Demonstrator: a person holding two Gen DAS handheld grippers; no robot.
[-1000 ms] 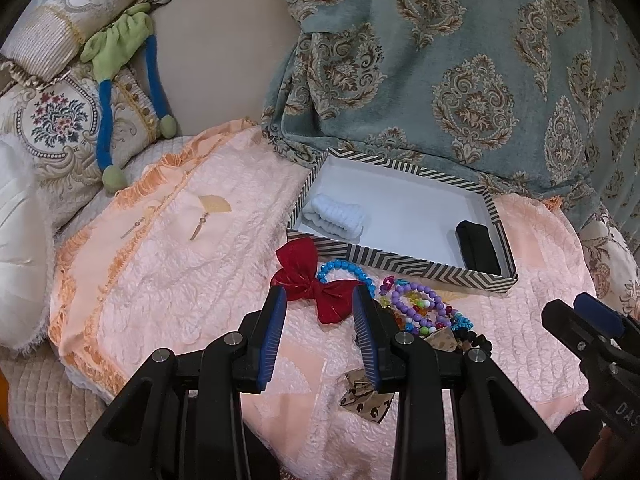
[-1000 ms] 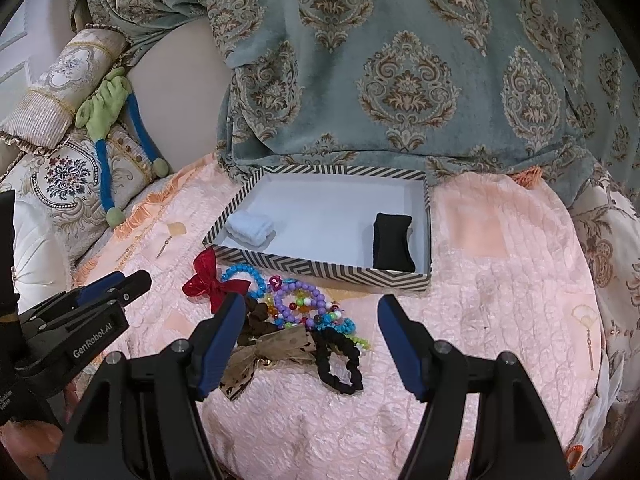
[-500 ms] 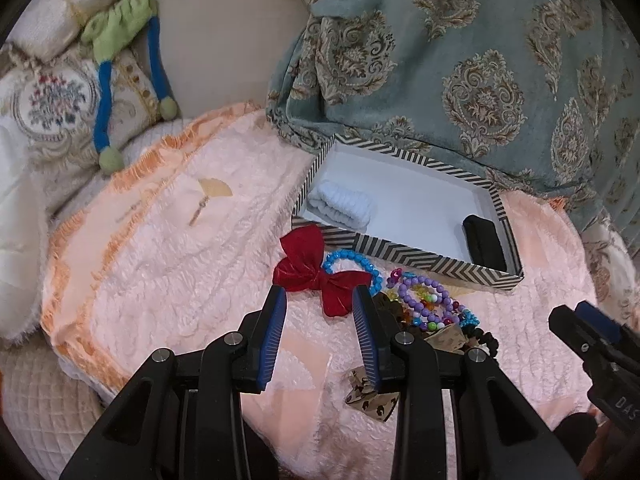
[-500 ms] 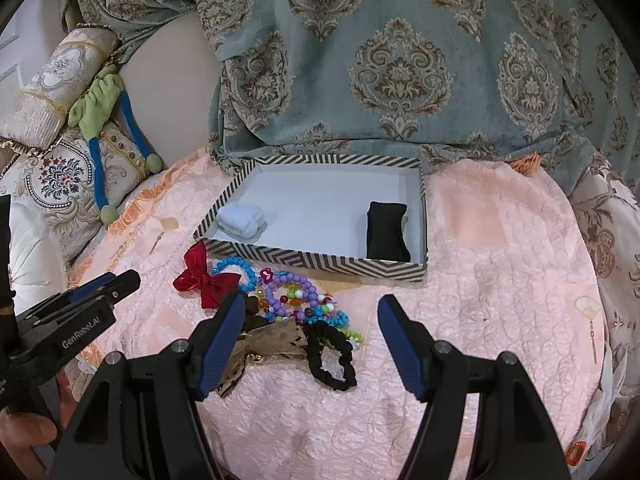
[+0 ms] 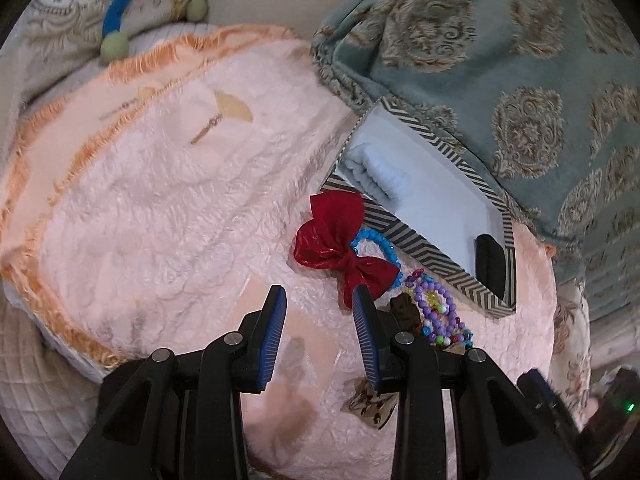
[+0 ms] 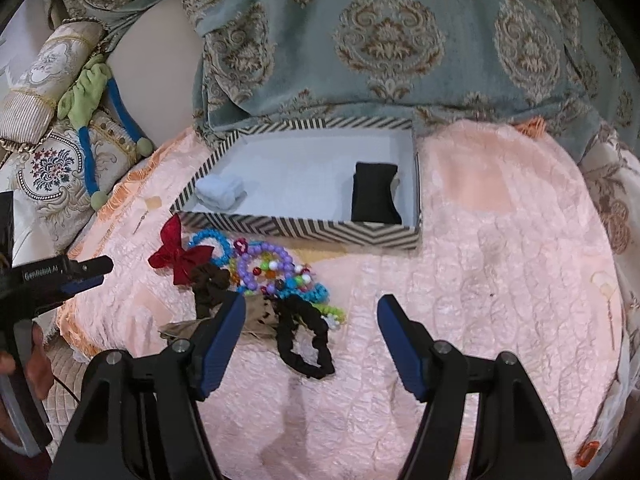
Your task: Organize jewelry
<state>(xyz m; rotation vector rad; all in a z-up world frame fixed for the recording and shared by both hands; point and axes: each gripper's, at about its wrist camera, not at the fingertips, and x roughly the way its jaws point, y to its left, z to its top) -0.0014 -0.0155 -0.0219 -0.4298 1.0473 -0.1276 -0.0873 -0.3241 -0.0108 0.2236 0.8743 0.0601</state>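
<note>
Beside the striped box (image 6: 304, 232), both empty grippers, left (image 5: 320, 312) and right (image 6: 310, 326), gape over a soft, light red bow (image 5: 340, 250), best pinched at its knot.

Heaped on pink quilted cloth before the open zigzag-striped box (image 6: 304, 232): shiny red fabric bow (image 6: 176, 254), blue bead bracelet (image 6: 210, 238), purple bead bracelet (image 6: 260, 264), black fabric scrunchie (image 6: 308, 340).
</note>
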